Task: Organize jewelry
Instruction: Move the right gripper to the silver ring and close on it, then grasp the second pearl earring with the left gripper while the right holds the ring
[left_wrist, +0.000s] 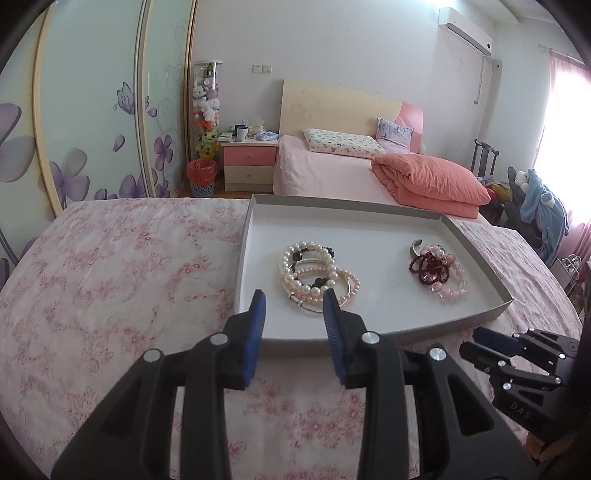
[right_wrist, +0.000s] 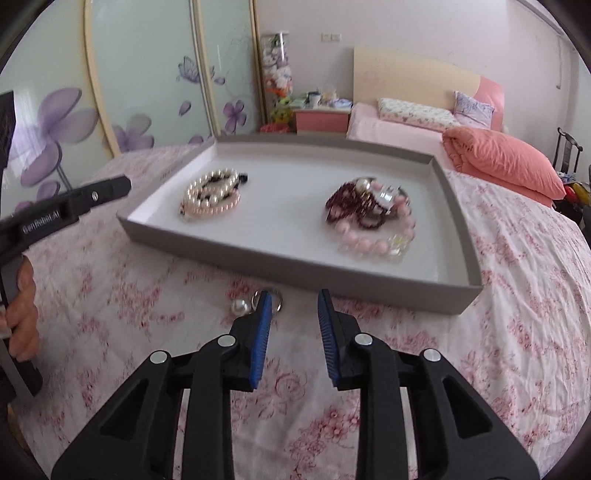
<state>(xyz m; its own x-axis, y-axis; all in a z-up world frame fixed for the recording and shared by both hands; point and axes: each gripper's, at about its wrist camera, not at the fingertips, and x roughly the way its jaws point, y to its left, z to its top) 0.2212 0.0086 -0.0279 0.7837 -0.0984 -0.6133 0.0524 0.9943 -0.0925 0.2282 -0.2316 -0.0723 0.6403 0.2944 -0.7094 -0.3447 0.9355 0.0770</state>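
A shallow grey tray (left_wrist: 369, 334) (right_wrist: 295, 269) lies on the floral bedspread. In it, a pile of white and pink pearl bracelets (left_wrist: 316, 275) (right_wrist: 210, 197) lies at the left, and a pile of dark red and pink bead bracelets (left_wrist: 439, 271) (right_wrist: 373, 221) at the right. A pearl earring with a metal ring (right_wrist: 239, 306) lies on the bedspread in front of the tray, by my right gripper's left finger. My left gripper (left_wrist: 294, 299) is open and empty over the tray's near edge. My right gripper (right_wrist: 294, 299) is open and empty above the bedspread.
The pink floral bedspread (left_wrist: 110, 277) covers the surface around the tray. Beyond it are a pink bed with an orange quilt (left_wrist: 428, 181), a nightstand (left_wrist: 249, 166) and sliding wardrobe doors (left_wrist: 92, 110). The right gripper (left_wrist: 517, 358) shows at the lower right of the left wrist view.
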